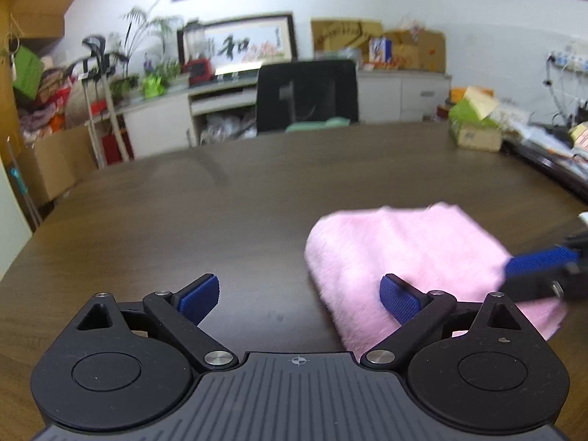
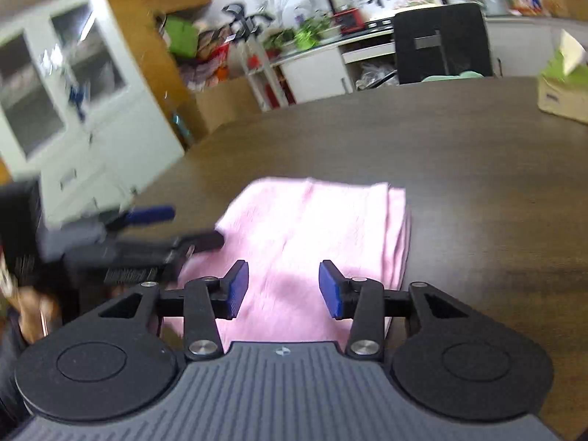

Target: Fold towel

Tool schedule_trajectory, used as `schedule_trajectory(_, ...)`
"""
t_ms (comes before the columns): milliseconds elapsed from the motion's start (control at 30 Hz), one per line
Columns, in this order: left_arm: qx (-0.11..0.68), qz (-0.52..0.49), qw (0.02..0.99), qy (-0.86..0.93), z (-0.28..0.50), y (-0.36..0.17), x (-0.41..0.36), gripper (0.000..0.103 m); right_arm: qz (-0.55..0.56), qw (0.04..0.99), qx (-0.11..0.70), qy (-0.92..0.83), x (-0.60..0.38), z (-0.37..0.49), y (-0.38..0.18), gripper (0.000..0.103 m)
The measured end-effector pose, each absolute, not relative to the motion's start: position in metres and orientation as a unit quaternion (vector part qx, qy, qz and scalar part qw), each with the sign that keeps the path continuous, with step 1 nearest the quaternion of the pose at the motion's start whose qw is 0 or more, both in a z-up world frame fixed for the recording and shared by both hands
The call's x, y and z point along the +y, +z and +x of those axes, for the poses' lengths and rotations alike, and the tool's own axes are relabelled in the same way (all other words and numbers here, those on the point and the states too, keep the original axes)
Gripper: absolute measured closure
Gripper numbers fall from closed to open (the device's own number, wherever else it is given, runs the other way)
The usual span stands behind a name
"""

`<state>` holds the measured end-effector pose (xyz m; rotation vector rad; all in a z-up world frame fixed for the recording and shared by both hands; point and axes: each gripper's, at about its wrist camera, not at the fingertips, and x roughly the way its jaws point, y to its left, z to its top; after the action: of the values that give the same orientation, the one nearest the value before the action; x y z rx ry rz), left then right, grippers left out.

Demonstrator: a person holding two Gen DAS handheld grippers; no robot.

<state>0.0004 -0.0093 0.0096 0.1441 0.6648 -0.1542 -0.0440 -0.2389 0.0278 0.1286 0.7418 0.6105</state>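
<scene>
A pink towel [image 1: 408, 257] lies folded on the dark wooden table [image 1: 220, 213]. My left gripper [image 1: 299, 299] hovers at the towel's left edge, wide open, with its right pad over the fabric and nothing held. In the right wrist view the towel [image 2: 312, 228] shows stacked layers along its right side. My right gripper [image 2: 283, 288] hangs above its near end, jaws apart, pads not pressing the cloth. The right gripper's blue fingertip [image 1: 540, 261] enters the left wrist view from the right; the left gripper's fingers [image 2: 150, 215] appear blurred at the towel's left side.
A black chair [image 1: 307, 93] stands behind the table's far edge. A cardboard box with green items [image 1: 476, 126] sits at the far right of the table. Cabinets, plants and framed pictures line the back wall. A person's hand [image 2: 33, 312] shows at lower left.
</scene>
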Motion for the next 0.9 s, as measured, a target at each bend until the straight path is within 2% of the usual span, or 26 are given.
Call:
schedule_trajectory(100,0.336,0.063,0.937,-0.071,0.004,0.007,-0.009,0.005,0.008,0.895,0.344,0.284,-0.227,-0.054,0.028,0.052)
schedule_trajectory(133,0.332,0.053,0.939,-0.072,0.003,0.009,-0.006,0.009,-0.009,0.897,0.342,0.281,-0.221,-0.057,0.029,0.051)
schedule_trajectory(233,0.281,0.014,0.956,-0.078,-0.007,0.026,0.004,0.008,-0.057,0.904,0.327,0.271,-0.202,-0.067,0.027,0.047)
schedule_trajectory(300,0.278,0.014,0.959,-0.061,0.0,0.029,0.005,0.008,-0.058,0.906,0.325,0.265,-0.199,-0.069,0.028,0.047)
schedule_trajectory(433,0.321,0.026,0.946,-0.03,0.028,0.017,0.003,0.011,-0.05,0.906,0.328,0.264,-0.203,-0.07,0.026,0.046)
schedule_trajectory(600,0.351,0.034,0.935,-0.039,0.038,0.009,0.005,0.01,-0.044,0.91,0.323,0.256,-0.207,-0.073,0.028,0.045)
schedule_trajectory(767,0.331,-0.017,0.943,-0.038,0.029,0.021,0.025,0.01,-0.035,0.92,0.288,0.264,-0.206,-0.09,0.042,0.04)
schedule_trajectory(900,0.293,-0.066,0.954,-0.008,0.018,0.041,0.054,0.005,-0.057,0.921,0.292,0.251,-0.19,-0.091,0.043,0.038)
